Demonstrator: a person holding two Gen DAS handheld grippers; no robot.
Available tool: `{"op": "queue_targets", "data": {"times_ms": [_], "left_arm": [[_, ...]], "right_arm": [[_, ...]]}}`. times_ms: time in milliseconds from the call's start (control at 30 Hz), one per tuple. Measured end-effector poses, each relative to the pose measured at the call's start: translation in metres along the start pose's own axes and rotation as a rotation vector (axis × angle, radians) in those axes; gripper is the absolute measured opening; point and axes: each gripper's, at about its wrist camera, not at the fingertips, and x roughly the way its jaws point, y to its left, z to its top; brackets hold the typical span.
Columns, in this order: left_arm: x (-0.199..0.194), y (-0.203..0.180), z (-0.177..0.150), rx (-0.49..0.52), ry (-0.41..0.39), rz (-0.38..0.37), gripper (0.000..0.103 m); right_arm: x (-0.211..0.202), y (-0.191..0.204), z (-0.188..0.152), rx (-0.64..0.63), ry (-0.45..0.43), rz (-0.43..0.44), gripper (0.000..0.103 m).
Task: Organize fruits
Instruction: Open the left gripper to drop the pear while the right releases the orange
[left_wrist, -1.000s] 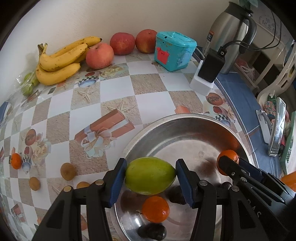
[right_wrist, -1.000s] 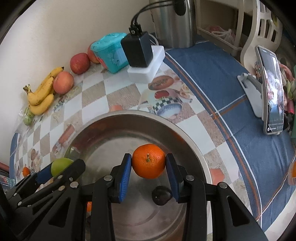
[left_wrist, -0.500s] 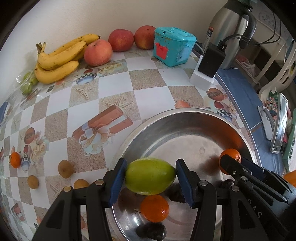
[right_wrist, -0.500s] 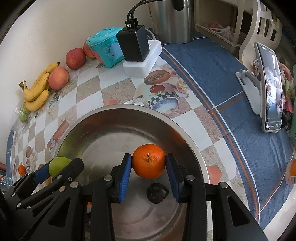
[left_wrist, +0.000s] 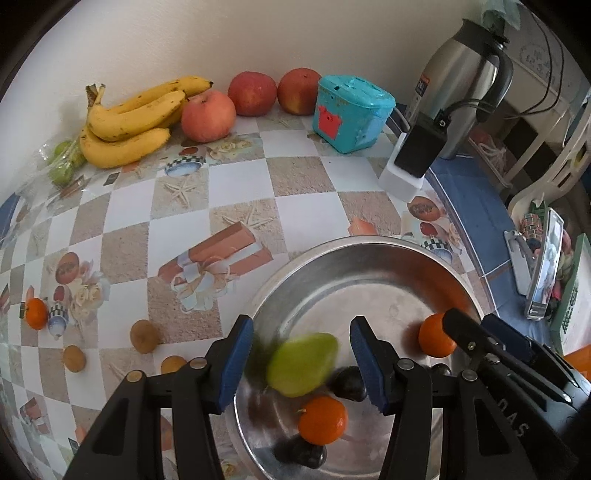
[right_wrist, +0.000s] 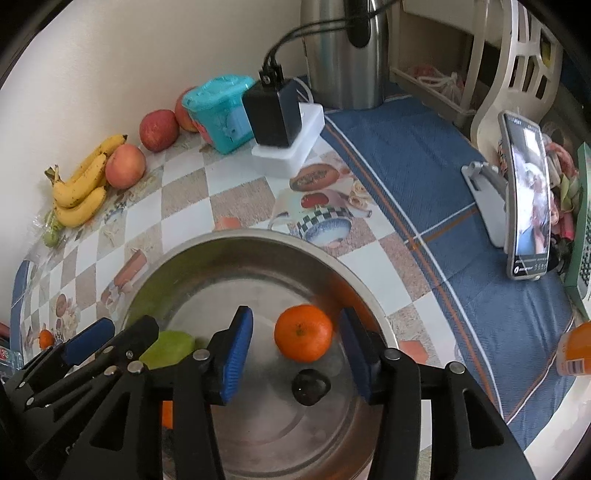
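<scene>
Left wrist view: my left gripper (left_wrist: 301, 363) stood apart over the steel bowl (left_wrist: 325, 258), its blue pads clear of the green fruit (left_wrist: 302, 363), which showed blurred between them above the bowl floor. An orange (left_wrist: 322, 420) lay below it.

Right wrist view: my right gripper (right_wrist: 297, 356) was opening, jaws spreading off the other orange (right_wrist: 303, 338); it sat between them over the bowl, a gap showing on both sides.
</scene>
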Motion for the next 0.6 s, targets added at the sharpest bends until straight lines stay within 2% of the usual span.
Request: {"op": "queue_targets", "data": {"times_ms": [167,600], "left_arm": [[-0.007,0.01,-0.003,-0.039,0.006,0.005,0.059],[-0.016,0.058,-0.018,-0.167,0.033,0.062,0.059]], "right_arm": [[-0.011,0.002,0.002,-0.01,-0.018,0.002,0.05],[-0.017,0.017,-0.005,-0.073,0.005,0.014,0.05]]}}
